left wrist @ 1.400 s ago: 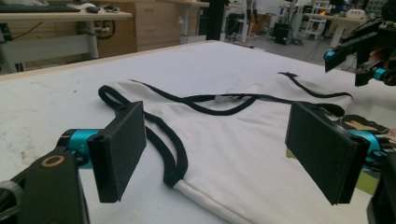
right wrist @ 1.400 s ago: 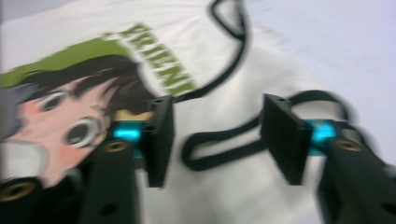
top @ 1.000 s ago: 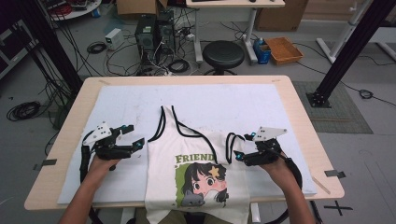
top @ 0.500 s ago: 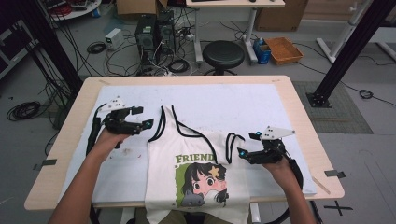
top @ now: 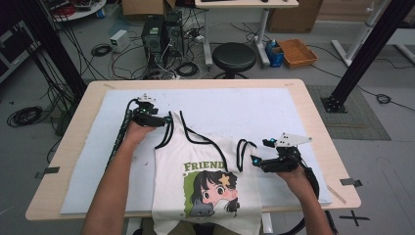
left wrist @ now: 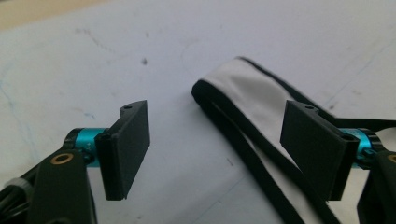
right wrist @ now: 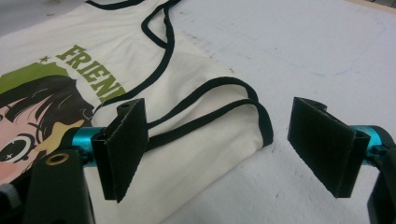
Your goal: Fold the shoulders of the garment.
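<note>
Two open grippers are set at the two straps of a tank top laid flat on the surface.

At far left, the left gripper (top: 164,119) is held wide open with nothing in it, its jaws spread to either side of the left strap (left wrist: 243,100), whose looped end lies between them and a little ahead, its long axis running back toward the gripper's right jaw. The top (top: 205,186) is spread printed side up on the white mat (top: 244,105), its hem hung over the near edge. At near right, the right gripper (right wrist: 229,144) is likewise wide open and empty, the right strap (right wrist: 224,109) being bracketed between its jaws. Each strap is judged nearest its own gripper.
</note>
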### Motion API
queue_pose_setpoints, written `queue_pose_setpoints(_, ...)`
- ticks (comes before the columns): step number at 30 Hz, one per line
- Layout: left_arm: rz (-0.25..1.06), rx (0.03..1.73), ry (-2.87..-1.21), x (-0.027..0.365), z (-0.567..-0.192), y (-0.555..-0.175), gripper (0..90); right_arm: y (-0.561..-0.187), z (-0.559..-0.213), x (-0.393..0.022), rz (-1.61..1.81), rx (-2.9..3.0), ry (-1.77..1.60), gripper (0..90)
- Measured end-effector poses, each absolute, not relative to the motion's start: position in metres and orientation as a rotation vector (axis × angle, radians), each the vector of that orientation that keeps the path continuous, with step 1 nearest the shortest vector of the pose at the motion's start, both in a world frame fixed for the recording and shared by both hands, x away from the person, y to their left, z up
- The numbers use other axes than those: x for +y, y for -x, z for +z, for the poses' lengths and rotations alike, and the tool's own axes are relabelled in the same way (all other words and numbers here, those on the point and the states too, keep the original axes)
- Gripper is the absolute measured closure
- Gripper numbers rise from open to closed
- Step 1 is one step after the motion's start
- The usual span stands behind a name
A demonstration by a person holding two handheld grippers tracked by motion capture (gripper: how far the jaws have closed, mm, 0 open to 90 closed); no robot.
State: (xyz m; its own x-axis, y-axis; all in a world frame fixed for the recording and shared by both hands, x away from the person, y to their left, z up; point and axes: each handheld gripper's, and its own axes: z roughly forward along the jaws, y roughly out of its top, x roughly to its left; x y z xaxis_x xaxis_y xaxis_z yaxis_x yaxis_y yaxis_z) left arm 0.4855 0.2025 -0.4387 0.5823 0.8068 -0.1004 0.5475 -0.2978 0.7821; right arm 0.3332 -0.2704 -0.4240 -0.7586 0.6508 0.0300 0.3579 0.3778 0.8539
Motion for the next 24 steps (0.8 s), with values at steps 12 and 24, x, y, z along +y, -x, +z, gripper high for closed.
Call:
queue_pose_setpoints(12, 0.446, 1.026, -2.085, 0.184, -0.449, -0.485, 43.8, -0.333, -0.426, -0.27, 1.328, 2.338, -0.878, 20.1)
queue_pose_setpoints(24, 0.37, 1.011, -2.068, 0.182, -0.447, -0.482, 84.1, -0.332, -0.426, -0.27, 1.318, 2.343, -0.88, 20.1)
